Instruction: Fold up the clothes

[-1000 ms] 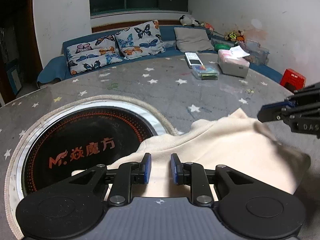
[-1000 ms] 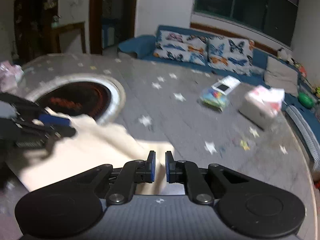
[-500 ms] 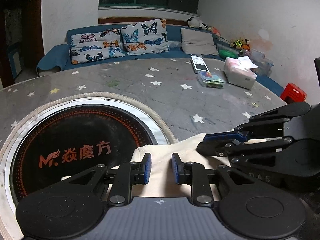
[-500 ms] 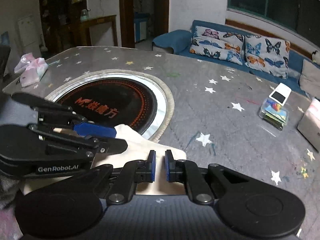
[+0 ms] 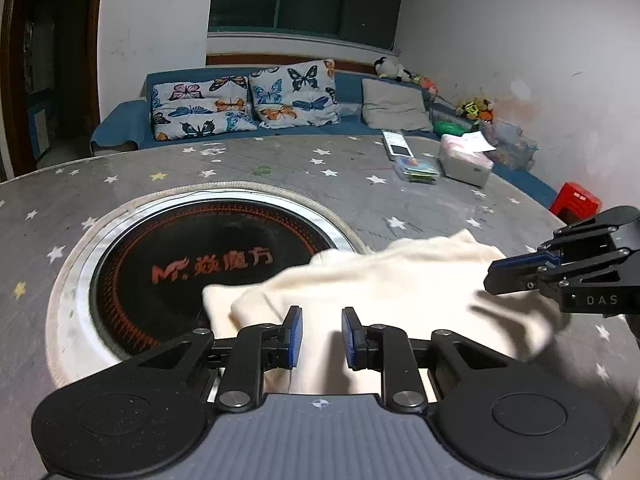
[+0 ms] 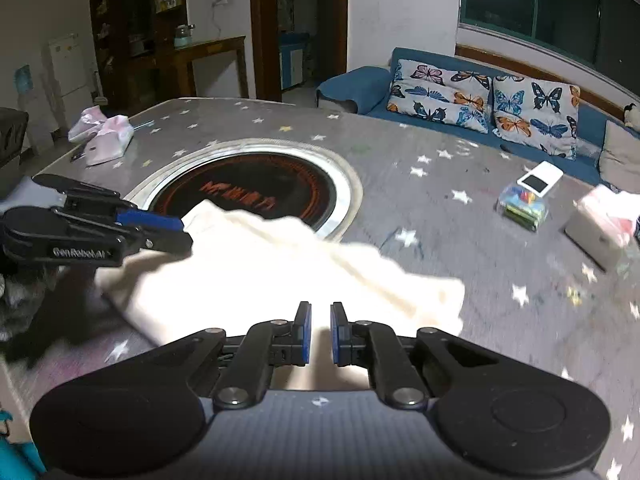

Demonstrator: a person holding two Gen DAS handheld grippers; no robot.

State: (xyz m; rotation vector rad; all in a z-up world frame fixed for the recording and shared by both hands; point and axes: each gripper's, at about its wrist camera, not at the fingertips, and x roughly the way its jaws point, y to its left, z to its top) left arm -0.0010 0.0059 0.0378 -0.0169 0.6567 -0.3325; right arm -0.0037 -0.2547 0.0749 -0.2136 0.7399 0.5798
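Left gripper [image 5: 318, 336] & right gripper [image 6: 319, 334], both part-open w/ cream garment [image 5: 400, 280] between pads, have spread apart since 0.5 s ago. Garment now lies stretched on bench [image 5: 280, 176], overlapping round hob [image 5: 192, 264]; fold prob. being laid flat.

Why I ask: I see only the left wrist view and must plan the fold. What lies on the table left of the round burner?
Observer: A pink bag lies near the far left corner of the table, apart from the cloth.
Operator: Does my left gripper really have the cloth?
Observer: Seen from the side in the right wrist view, the left gripper pinches one corner of it.
Operator: And the right one?
Observer: The right gripper is closed to a narrow gap, with cloth between its fingers.
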